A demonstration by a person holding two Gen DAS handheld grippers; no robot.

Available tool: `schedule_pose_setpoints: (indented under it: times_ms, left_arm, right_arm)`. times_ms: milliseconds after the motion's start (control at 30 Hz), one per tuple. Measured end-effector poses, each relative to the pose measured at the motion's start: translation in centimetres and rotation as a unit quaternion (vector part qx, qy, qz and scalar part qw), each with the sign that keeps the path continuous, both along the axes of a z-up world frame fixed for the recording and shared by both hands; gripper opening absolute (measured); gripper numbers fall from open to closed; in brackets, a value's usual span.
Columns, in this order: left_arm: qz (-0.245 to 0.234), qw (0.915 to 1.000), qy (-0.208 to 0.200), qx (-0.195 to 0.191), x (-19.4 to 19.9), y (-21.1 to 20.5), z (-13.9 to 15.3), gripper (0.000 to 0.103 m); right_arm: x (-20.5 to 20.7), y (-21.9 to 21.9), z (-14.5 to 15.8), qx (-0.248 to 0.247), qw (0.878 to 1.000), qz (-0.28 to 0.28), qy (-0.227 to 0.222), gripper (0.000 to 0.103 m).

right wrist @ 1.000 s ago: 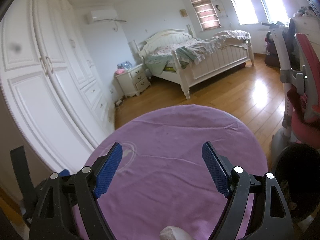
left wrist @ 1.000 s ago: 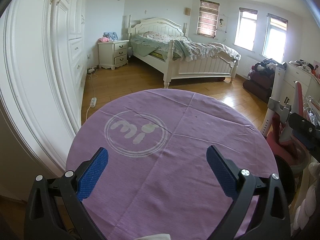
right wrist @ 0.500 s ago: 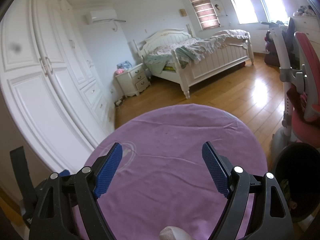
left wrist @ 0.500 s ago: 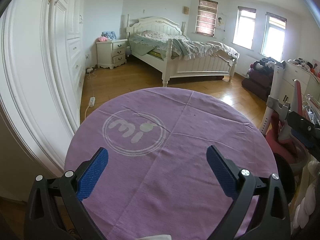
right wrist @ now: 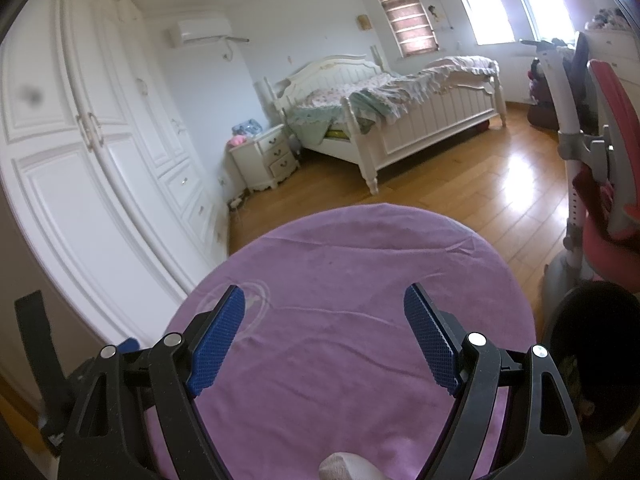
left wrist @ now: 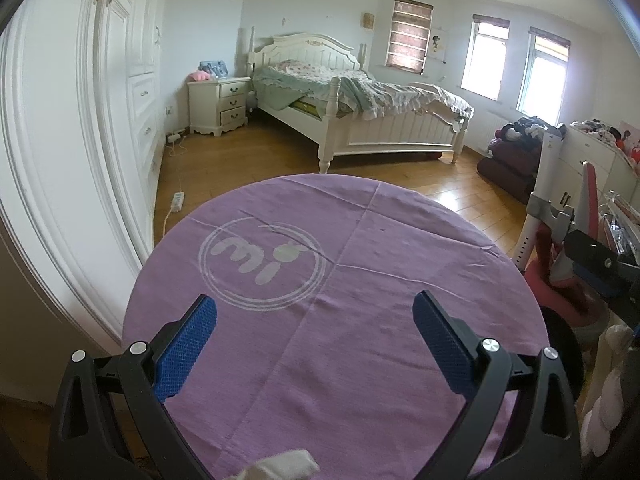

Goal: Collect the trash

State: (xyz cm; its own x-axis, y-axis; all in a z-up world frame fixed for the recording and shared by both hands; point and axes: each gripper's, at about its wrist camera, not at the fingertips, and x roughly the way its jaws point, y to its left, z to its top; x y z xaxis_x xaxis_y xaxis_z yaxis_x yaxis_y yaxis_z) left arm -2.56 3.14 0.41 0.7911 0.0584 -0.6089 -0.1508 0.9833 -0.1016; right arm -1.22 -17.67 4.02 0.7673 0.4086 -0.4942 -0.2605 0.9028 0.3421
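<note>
A round table with a purple cloth (left wrist: pixel 360 280) fills the near part of both views; it also shows in the right wrist view (right wrist: pixel 352 280). My left gripper (left wrist: pixel 315 312) is open and empty above the cloth. My right gripper (right wrist: pixel 325 304) is open and empty above the cloth too. A crumpled white piece (left wrist: pixel 280 466) lies at the table's near edge, below the left gripper; a similar white piece (right wrist: pixel 348 468) shows at the bottom of the right wrist view. A black bin (right wrist: pixel 596 360) stands on the floor right of the table.
A white wardrobe (left wrist: pixel 80 140) runs along the left. A white bed (left wrist: pixel 360 112) and a nightstand (left wrist: pixel 218 106) stand at the back. A red and white chair (right wrist: pixel 600 168) stands right of the table. A power strip (left wrist: pixel 177 201) lies on the wooden floor.
The left wrist view has shifted slightly, so the table sits a little lower and nearer. Both grippers stay open. The right gripper has not visibly moved.
</note>
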Motion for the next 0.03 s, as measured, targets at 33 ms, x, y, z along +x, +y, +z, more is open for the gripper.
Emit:
schedule_pose_setpoints:
  times_ms: [33]
  left_arm:
    - [0.0, 1.0, 0.001, 0.0, 0.0, 0.01, 0.0, 0.098]
  right_arm:
    - [0.02, 0.0, 0.01, 0.0, 1.0, 0.0, 0.0, 0.081]
